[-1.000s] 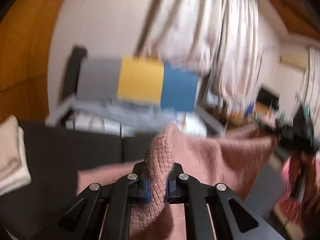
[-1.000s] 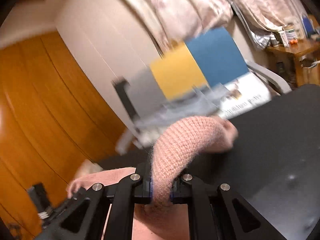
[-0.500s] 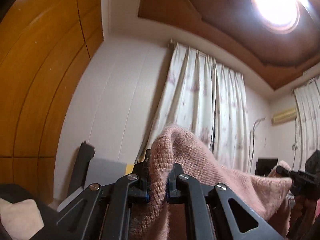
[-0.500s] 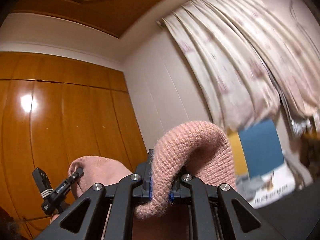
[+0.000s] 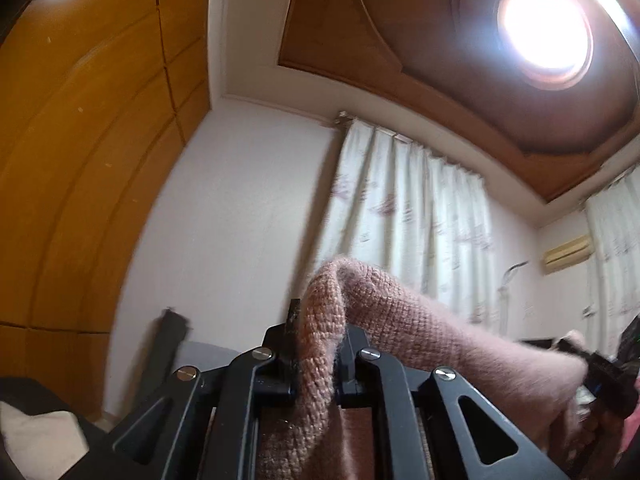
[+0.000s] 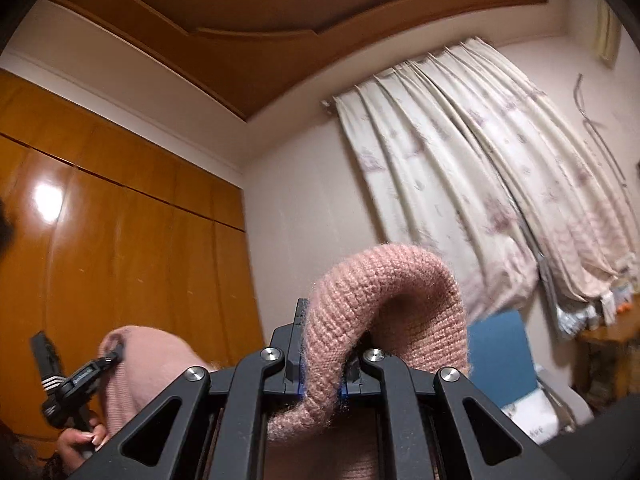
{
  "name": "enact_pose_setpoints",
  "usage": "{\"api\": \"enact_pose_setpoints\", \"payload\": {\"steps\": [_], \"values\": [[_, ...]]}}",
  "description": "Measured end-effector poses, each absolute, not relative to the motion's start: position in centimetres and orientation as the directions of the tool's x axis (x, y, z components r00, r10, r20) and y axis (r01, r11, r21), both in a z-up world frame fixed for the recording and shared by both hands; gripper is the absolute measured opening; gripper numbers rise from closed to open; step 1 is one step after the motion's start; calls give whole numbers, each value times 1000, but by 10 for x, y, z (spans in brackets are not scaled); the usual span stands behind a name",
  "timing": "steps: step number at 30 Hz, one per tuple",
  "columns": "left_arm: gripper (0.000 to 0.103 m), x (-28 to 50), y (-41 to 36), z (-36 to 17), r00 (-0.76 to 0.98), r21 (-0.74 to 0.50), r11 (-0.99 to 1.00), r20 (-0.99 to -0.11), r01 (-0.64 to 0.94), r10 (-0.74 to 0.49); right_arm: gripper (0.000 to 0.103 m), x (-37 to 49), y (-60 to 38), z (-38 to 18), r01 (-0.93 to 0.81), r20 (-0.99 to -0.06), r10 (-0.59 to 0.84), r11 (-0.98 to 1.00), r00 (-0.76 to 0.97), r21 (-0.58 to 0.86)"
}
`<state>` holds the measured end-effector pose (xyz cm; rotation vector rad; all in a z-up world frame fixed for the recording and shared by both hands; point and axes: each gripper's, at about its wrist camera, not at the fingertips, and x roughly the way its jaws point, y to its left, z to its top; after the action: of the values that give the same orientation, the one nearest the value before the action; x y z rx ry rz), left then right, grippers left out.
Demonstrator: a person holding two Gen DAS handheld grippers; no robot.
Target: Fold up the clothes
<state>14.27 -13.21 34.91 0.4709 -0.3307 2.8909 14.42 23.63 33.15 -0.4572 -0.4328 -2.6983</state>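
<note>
Left gripper (image 5: pixel 318 364) is pinching the pink sweater (image 5: pixel 420 340) at bottom centre, knit bulging above its jaws. Right gripper (image 6: pixel 322 366) is clamping another fold, the sweater stretching toward lower left. Curtains (image 6: pixel 480 184) are hanging behind, ceiling lamp (image 5: pixel 546 26) glaring upper right.

One fuzzy pink knitted sweater (image 5: pixel 420 332). Two black grippers, the left gripper (image 5: pixel 318 364) and the right gripper (image 6: pixel 322 364), one on each side of the sweater. One round ceiling lamp (image 5: pixel 544 24) above the sweater.
</note>
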Motion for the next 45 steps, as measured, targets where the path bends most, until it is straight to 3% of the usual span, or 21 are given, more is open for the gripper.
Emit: {"api": "enact_pose_setpoints", "payload": {"steps": [3,6,11,13,15,17,18,20,22,25,29,33,40,45], "values": [[12,101,-118,310,-959,-135,-982,268,-131,91,11,110,237,305,330,256,-264,-907,-930,262],[12,38,-103,267,-989,-77,-995,136,-67,56,11,51,233,266,224,99,-205,-939,-974,260],[12,-106,-88,166,-973,-37,-999,-228,33,-24,11,-90,247,177,88,-224,-158,-952,-962,293],[12,-153,-86,112,-903,-51,-997,-429,64,-36,13,-148,248,129,24,-380,-132,-960,-915,277],[12,-190,-87,54,-785,-86,-992,-619,91,-19,21,-191,247,71,-25,-553,-119,-969,-825,246],[13,-196,-89,12,-698,-127,-986,-716,110,15,50,-224,247,16,-66,-696,-98,-977,-712,205],[15,-196,-90,-8,-657,-149,-982,-753,119,35,50,-224,249,-4,-88,-735,-85,-977,-672,194],[16,-179,-91,-14,-663,-147,-984,-747,97,46,51,-213,261,-32,-129,-773,-94,-967,-627,221],[17,-163,-84,-9,-687,-121,-990,-725,75,36,52,-184,276,-33,-133,-747,-140,-947,-650,292],[19,-136,-70,-1,-711,-115,-992,-702,48,47,54,-143,284,-18,-114,-726,-133,-953,-675,281],[21,-113,-40,-8,-718,-60,-998,-695,-4,44,66,-98,300,-10,-136,-735,-97,-958,-671,251],[24,-115,-11,-24,-704,143,-985,-709,-91,-38,64,-56,319,-6,-177,-755,-55,-959,-653,223],[24,-146,0,-33,-690,222,-970,-718,-97,-95,64,17,354,1,-247,-786,17,-954,-618,172],[25,-150,16,-42,-705,335,-936,-689,-103,-169,59,41,345,-30,-202,-855,17,-974,-518,103]]}}
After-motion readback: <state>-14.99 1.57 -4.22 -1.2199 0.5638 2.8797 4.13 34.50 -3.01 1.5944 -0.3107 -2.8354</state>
